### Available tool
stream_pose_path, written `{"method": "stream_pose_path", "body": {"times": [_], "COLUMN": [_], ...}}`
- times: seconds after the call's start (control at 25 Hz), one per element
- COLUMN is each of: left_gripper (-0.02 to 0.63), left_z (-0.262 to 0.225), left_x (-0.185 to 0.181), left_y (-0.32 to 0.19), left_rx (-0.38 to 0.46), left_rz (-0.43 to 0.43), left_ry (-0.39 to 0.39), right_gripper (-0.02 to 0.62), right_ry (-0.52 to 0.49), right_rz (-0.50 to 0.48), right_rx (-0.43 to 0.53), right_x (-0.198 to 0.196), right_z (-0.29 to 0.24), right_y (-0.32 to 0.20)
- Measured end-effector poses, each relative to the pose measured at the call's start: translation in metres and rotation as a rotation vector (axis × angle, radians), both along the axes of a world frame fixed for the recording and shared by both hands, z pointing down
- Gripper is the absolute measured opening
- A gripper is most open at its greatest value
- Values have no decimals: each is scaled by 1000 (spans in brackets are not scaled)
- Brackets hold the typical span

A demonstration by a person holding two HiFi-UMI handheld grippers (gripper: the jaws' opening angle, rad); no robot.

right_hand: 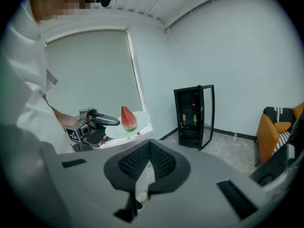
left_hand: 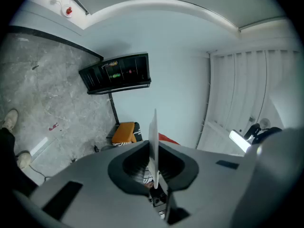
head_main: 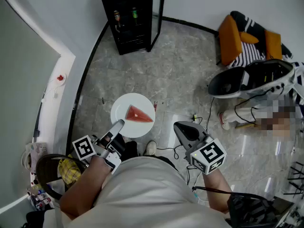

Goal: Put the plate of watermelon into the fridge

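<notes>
A white plate [head_main: 124, 109] carries a red wedge of watermelon [head_main: 138, 114] and is held level above the floor. My left gripper [head_main: 117, 126] is shut on the plate's near rim; in the left gripper view the plate [left_hand: 153, 146] shows edge-on between the jaws. The right gripper view catches the plate [right_hand: 137, 125] with the watermelon [right_hand: 128, 118] from the side. My right gripper [head_main: 183, 131] is shut and holds nothing, to the right of the plate. The small black fridge [head_main: 128, 15] stands ahead with its glass door [head_main: 157, 14] open; the right gripper view has the fridge [right_hand: 192, 115] at centre right.
An orange and striped chair [head_main: 247, 42] stands at the far right, with a white and black device [head_main: 251, 77] and cables beside it. A person's shoe [head_main: 150, 148] shows below the plate. A white wall ledge [head_main: 52, 99] runs along the left, above a basket [head_main: 50, 167] of items.
</notes>
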State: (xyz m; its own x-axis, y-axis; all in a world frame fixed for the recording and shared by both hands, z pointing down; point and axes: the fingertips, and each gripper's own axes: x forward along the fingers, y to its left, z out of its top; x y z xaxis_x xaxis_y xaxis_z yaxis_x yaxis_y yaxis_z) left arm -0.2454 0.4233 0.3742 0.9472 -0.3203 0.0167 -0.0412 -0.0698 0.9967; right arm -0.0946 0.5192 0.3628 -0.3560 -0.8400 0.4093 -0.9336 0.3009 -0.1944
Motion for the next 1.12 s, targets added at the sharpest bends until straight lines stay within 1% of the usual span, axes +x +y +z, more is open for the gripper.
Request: {"method": "stream_pose_path", "body": {"times": [0.2, 0.36, 0.52, 0.56, 0.6, 0.68, 0.84, 1.04, 1.12], "left_gripper": [32, 32, 32, 32, 32, 32, 32, 32, 32], "left_z": [-1, 5, 14, 15, 17, 21, 29, 23, 22], "left_x": [7, 1, 2, 4, 7, 16, 40, 72, 84], "left_y": [-5, -5, -22, -31, -43, -71, -133, -222, -255], "left_rx": [-31, -47, -62, -63, -65, -67, -64, -56, -49], "left_rz": [-19, -43, -58, -58, -57, -56, -44, -24, -11], "left_ry": [12, 25, 26, 28, 32, 42, 60, 84, 82], "right_gripper": [14, 14, 16, 18, 37, 142, 144, 143, 143], "right_ry": [5, 6, 31, 32, 31, 36, 48, 91, 89], "right_rz": [-22, -40, -64, -68, -70, -70, -39, -16, 4], "right_rx": [-7, -16, 11, 11, 10, 8, -4, -13, -9], "right_x": [0, -6, -7, -7, -5, 0, 22, 46, 56], "right_z": [-2, 6, 6, 6, 8, 10, 15, 6, 3], "right_y": [-7, -6, -23, -33, -44, -70, -126, -207, -239]}}
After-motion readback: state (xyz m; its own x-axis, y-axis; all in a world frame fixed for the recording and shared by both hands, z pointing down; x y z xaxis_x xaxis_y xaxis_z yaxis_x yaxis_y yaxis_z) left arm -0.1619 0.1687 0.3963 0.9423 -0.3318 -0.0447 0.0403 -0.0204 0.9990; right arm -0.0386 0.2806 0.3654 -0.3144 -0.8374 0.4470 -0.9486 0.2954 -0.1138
